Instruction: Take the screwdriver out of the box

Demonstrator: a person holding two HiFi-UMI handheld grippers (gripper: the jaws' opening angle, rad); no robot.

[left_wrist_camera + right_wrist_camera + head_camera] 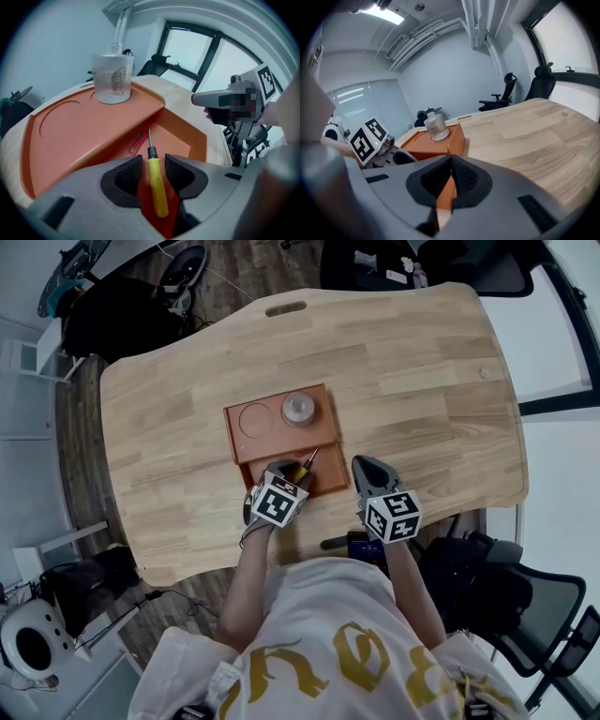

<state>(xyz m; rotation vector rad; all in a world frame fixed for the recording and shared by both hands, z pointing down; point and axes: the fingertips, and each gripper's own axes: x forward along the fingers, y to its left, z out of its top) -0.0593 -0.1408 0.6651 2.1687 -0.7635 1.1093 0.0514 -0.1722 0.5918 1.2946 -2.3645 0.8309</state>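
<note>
Down in the sunken near compartment of the box (232,427) lies the screwdriver (157,187), and my left gripper (153,165) is poised right over it. Its jaws stand apart with the yellow handle between them. A sliver of the orange floor shows on either side of the handle, so the pads are not pressing and nothing is gripped yet.

What the coming move turns on is the screwdriver's long axis, which runs almost along the line my left gripper points. The handle is near, under the jaws. The black collar and metal shaft run on past the fingertips toward the step up to the box's raised deck. From the head view the shaft slants a little to the far right. The jaws therefore close across the handle's width, which I judge the right way to take it, and they should catch it just short of the collar.

A small red strip (136,144) lies on the compartment floor just left of the shaft. Whether it touches the shaft I can't make out.

My right gripper (451,174) has its jaws together on nothing and hangs over the bench (422,381) just right of the box's near corner. It is farther from the screwdriver, so the left one is the one to lift. The jar (112,77) stands upright on the raised deck, well clear.
</note>
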